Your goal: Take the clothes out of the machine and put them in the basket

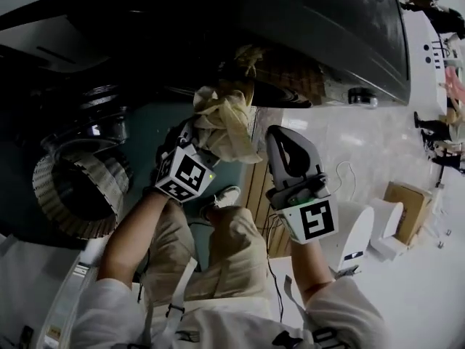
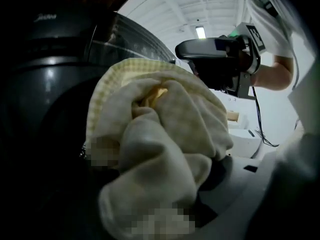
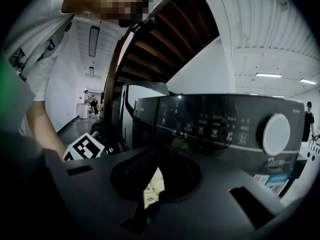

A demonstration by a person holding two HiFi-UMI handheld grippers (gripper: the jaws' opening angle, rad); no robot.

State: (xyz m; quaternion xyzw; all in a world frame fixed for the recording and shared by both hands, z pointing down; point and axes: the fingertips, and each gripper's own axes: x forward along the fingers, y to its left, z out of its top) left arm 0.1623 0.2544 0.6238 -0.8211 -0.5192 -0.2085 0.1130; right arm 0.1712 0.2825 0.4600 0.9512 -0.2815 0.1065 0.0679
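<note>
My left gripper (image 1: 195,131) is shut on a bundle of cream and pale-yellow checked cloth (image 1: 224,121), held up in front of the dark washing machine (image 1: 327,35). In the left gripper view the cloth (image 2: 165,134) covers the jaws completely. My right gripper (image 1: 277,134) stands just right of the bundle, jaws together and nothing seen between the tips. It also shows in the left gripper view (image 2: 182,49). In the right gripper view its jaws (image 3: 154,160) meet, with a sliver of cloth (image 3: 151,186) behind them. A pale slatted basket (image 1: 51,195) sits low at the left.
The machine's control panel (image 3: 215,129) with a round dial (image 3: 276,134) faces the right gripper. The person's knees and a shoe (image 1: 221,195) are below the grippers. A cardboard box (image 1: 407,206) and a white unit (image 1: 356,238) stand on the tiled floor at the right. Wooden stairs (image 3: 160,39) rise overhead.
</note>
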